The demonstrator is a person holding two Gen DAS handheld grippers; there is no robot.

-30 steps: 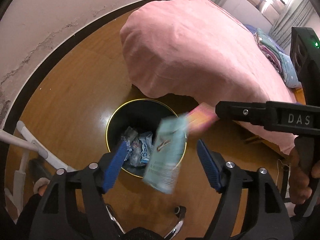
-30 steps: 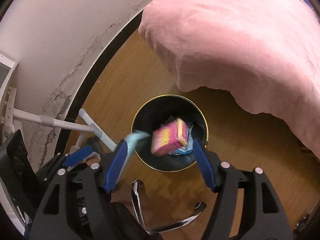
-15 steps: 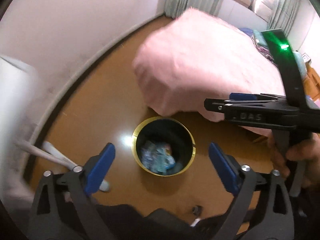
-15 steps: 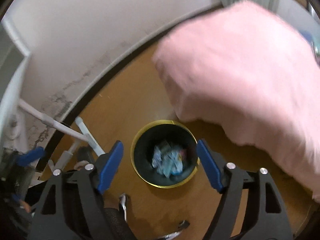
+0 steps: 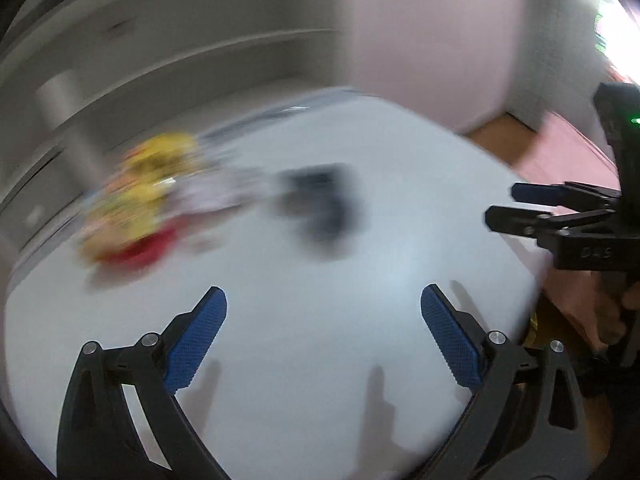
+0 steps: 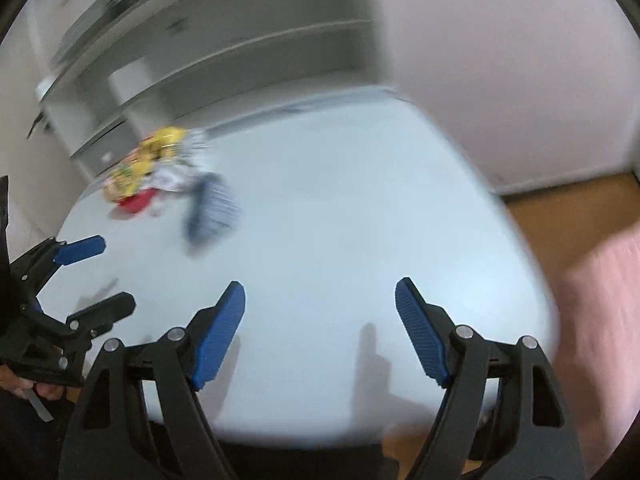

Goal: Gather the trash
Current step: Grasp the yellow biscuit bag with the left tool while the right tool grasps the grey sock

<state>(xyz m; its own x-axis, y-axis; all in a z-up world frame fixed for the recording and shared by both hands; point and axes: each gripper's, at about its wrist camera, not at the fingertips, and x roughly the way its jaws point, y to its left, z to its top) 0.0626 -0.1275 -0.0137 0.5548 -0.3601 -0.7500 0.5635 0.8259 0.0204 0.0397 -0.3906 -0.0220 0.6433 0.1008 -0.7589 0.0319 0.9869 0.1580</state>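
Note:
Both views are blurred by motion. A pile of trash lies at the far left of a white table [image 5: 320, 360]: yellow and red wrappers [image 5: 136, 204], white crumpled paper [image 5: 208, 196] and a dark blue-grey packet [image 5: 324, 204]. The same pile shows in the right wrist view: yellow wrappers [image 6: 148, 164] and the dark packet [image 6: 212, 208]. My left gripper [image 5: 323, 340] is open and empty above the near table. My right gripper [image 6: 320, 332] is open and empty; it also shows at the right in the left wrist view [image 5: 532, 208]. The bin is out of view.
White shelving [image 6: 200, 52] stands behind the table against the wall. Wooden floor [image 6: 568, 208] and the pink bedspread [image 6: 600, 300] lie to the right of the table. The table's near edge [image 6: 304, 440] is just below the grippers.
A pale green packet and a pink one dropped from the open grippers into the black bin. Both grippers then swung up and away from the bin to face the white table.

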